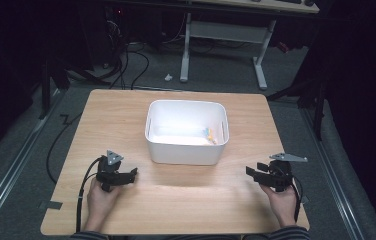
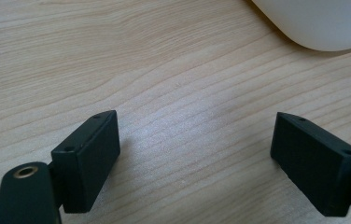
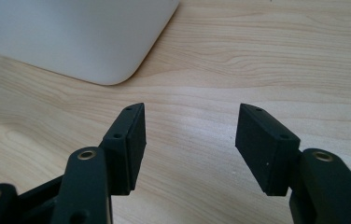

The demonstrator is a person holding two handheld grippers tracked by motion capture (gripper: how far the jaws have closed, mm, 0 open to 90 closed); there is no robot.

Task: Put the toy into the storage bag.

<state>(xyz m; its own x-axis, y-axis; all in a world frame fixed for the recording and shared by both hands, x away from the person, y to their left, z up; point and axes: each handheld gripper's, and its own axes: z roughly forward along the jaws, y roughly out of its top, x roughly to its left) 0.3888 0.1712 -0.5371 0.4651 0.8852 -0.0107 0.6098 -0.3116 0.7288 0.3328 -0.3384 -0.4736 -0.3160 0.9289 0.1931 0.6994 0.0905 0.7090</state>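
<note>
white bin mid-table, bare wood around

No readable text, label, brand, number or sign anywhere. White bin: plain walls, no marking. Table: bare wood grain, no print. Small coloured items inside bin: too small to tell any lettering. Grey plates on tools: blank.
</note>
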